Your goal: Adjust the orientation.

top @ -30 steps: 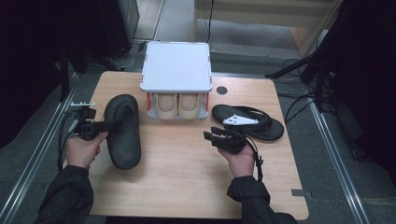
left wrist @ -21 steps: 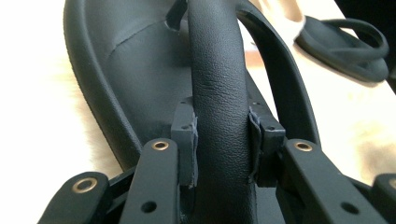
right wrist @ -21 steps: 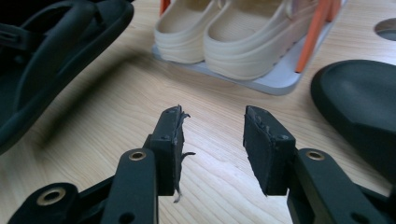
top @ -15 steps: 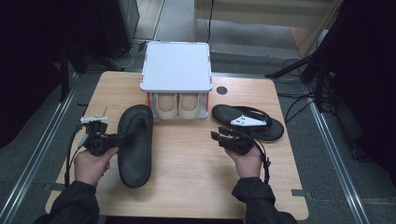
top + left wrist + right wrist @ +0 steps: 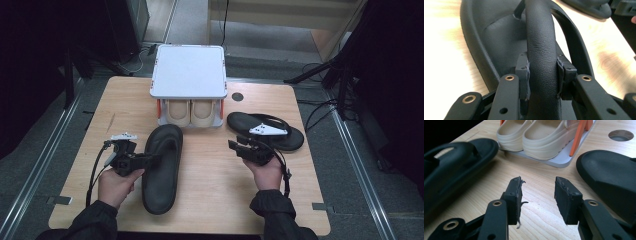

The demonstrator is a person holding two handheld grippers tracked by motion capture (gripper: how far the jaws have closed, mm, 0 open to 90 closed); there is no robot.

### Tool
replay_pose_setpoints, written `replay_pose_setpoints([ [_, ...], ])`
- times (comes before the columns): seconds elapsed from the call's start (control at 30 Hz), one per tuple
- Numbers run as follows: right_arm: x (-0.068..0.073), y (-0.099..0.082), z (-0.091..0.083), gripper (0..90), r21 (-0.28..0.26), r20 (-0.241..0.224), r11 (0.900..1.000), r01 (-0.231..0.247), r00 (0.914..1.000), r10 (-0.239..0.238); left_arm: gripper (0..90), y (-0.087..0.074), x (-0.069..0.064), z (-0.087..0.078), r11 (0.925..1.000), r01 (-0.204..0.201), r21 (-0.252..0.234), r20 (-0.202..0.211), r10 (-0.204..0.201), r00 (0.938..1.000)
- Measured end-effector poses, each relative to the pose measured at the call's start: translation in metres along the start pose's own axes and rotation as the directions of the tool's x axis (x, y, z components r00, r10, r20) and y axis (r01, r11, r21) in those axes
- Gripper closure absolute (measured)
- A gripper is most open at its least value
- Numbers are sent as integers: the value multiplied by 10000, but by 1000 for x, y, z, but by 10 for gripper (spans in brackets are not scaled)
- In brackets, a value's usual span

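Here we grip a black sandal [image 5: 162, 167] by its strap [image 5: 541, 50], the left gripper [image 5: 150, 159] pinching that strap from both sides with its fingers [image 5: 523, 75] pressed against it. The sandal lies lengthwise on the desk [image 5: 220, 195], left of centre, its toe near a white rack [image 5: 189, 70]. Under the rack's flat top sits a pair of beige clogs [image 5: 191, 112]. To the right, our right gripper [image 5: 235, 145] hovers low over the wood with its fingers [image 5: 514, 195] spread apart around nothing. Just beyond it, the second black sandal [image 5: 265, 131] rests flat at an angle near the desk's right edge.
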State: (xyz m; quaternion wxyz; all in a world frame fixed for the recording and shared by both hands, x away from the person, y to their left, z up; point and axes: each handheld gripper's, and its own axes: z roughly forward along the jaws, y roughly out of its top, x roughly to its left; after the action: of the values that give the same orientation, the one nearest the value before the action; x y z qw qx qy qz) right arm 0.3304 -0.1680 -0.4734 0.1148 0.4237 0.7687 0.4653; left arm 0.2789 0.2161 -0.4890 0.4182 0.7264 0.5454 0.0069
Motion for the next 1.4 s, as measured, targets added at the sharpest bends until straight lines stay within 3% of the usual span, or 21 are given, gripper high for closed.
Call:
replay_pose_setpoints([
  [0.3,-1,-2,2,581,131,31,9999,-21,10000,21,683,-6,-4,31,9997,66,238,95,-68,9999],
  [0.6,-4,-3,2,582,174,54,9998,-77,10000,76,674,-11,-9,43,9992,-12,399,93,9,10000],
  [0.83,-4,-3,1,582,167,82,9998,-120,9999,118,660,-11,-10,43,9989,-74,453,19,73,10000],
  [1.2,-6,-4,1,582,164,111,9997,-154,9998,153,550,-10,-10,39,9985,-184,508,176,176,9997],
  [1.4,-7,-4,0,582,146,101,9998,-135,9999,133,484,-5,-13,27,9995,-309,116,184,306,9994],
])
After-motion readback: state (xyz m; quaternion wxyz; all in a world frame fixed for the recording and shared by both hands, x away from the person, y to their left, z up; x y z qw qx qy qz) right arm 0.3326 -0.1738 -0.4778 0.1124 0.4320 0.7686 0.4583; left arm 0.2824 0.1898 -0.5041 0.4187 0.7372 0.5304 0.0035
